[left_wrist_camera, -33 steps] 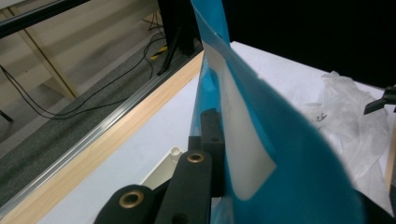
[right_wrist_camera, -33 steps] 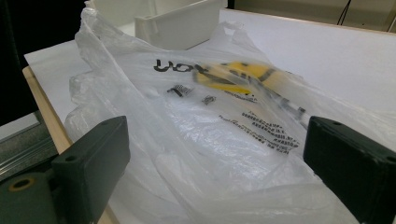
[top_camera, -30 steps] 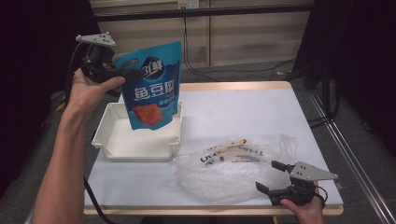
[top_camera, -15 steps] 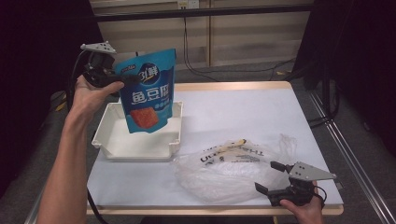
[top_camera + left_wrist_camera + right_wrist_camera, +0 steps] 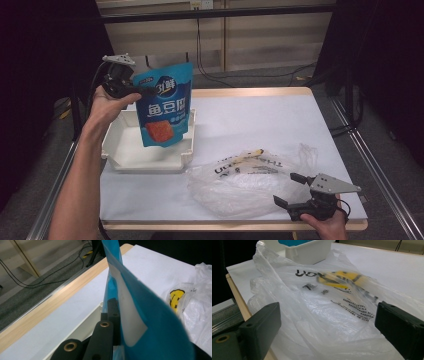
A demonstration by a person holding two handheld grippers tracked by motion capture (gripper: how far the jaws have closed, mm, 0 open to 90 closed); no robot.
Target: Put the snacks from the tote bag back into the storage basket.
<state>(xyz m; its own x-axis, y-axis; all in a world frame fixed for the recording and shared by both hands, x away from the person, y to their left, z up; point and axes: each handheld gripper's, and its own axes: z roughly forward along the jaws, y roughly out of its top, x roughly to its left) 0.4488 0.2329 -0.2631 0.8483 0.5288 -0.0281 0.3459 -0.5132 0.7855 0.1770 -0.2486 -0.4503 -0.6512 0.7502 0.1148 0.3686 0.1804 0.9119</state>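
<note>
The left tool (image 5: 150, 92) had sunk, pinching the blue snack pouch (image 5: 164, 105) by its top edge — hanging upright over the white tray (image 5: 116, 150). The right tool (image 5: 295, 192), spread, faced the plastic bag (image 5: 240, 185) on the tabletop (image 5: 250, 120).

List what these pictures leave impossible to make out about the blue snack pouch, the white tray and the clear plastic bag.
- Blue foil snack pouch: its lower edge hides part of the white plastic tray floor, high view; touching or hanging, unclear.
- Left gripper: far jaw hidden behind the pouch, left gripper view.
- Clear plastic bag: print blurred, contents unreadable, right gripper view.
</note>
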